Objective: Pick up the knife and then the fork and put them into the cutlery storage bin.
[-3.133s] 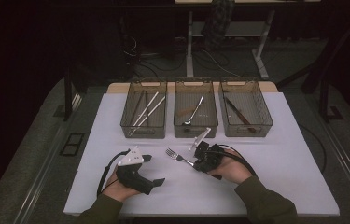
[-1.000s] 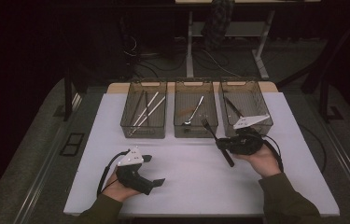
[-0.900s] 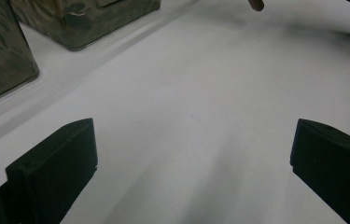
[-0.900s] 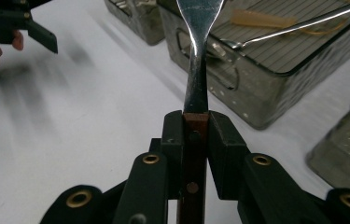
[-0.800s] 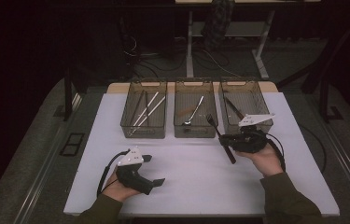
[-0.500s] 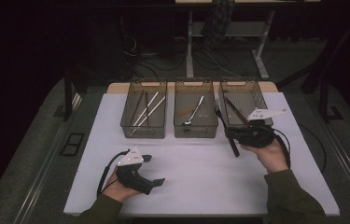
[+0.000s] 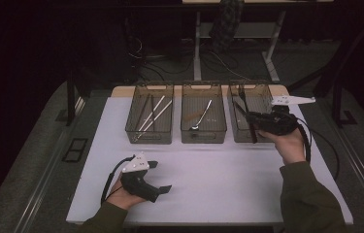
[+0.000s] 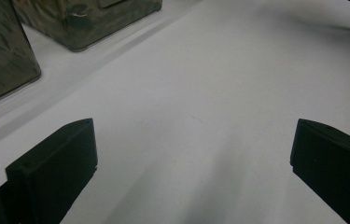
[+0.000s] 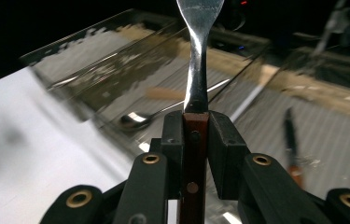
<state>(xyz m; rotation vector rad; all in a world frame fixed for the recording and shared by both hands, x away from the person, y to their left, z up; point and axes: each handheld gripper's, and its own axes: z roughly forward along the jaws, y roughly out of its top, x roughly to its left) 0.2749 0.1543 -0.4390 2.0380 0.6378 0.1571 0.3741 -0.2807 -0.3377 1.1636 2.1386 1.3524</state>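
Right gripper [image 9: 196, 135], clamped on the wooden handle of what looks like a fork [image 9: 197, 56], holds it over the right bin [image 7: 240, 138], where the long utensil could snag that bin's rim and twist loose.

The right tool [image 7: 253, 121] has carried the fork [image 9: 196, 70] from mid-table over the right bin [image 7: 267, 137].

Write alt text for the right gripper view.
The right gripper clamps the wooden handle of a fork, whose metal neck rises out of frame. Behind it stand clear bins, one holding a spoon, on a white table.
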